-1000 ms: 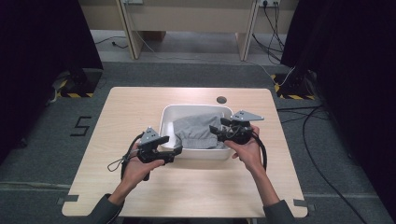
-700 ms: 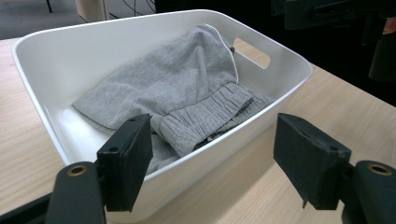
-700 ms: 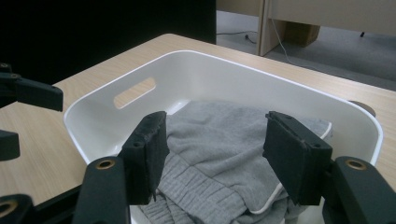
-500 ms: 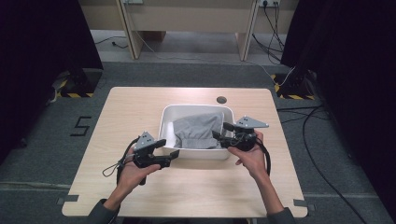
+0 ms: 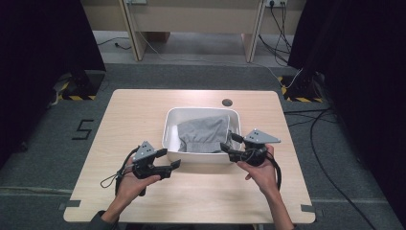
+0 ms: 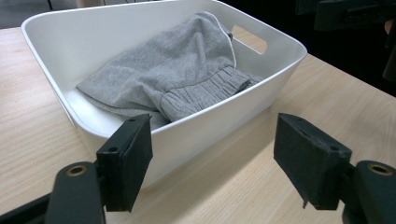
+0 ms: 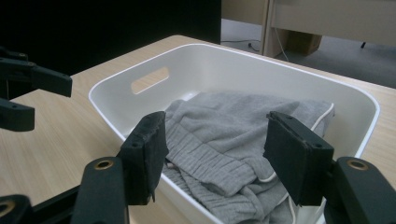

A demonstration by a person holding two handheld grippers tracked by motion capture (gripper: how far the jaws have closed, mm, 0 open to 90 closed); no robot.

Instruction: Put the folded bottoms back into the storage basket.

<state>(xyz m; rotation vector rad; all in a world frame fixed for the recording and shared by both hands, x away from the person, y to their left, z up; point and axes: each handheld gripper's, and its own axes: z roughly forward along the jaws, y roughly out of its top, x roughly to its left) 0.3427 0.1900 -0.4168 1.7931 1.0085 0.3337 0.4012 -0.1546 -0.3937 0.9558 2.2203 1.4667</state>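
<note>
Holding a gripper in each hand, we have the left gripper [image 5: 170, 159] low over the worktop [image 5: 143, 115] just off the near left corner of the white tub [image 5: 171, 125], its fingers [image 6: 125, 161] apart with nothing between them. Our right gripper [image 5: 229, 143] hangs at the tub's near right corner, angled inward, fingers [image 7: 297, 156] apart over the rim. Inside the tub lies a crumpled grey garment [image 5: 203, 133] with a ribbed waistband.

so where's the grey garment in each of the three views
High view: grey garment at centre, inside the white tub.
Left gripper view: upper centre, beyond the jaws.
Right gripper view: centre, between the jaws.
Shared landmark: the tub's handle slot.
</note>
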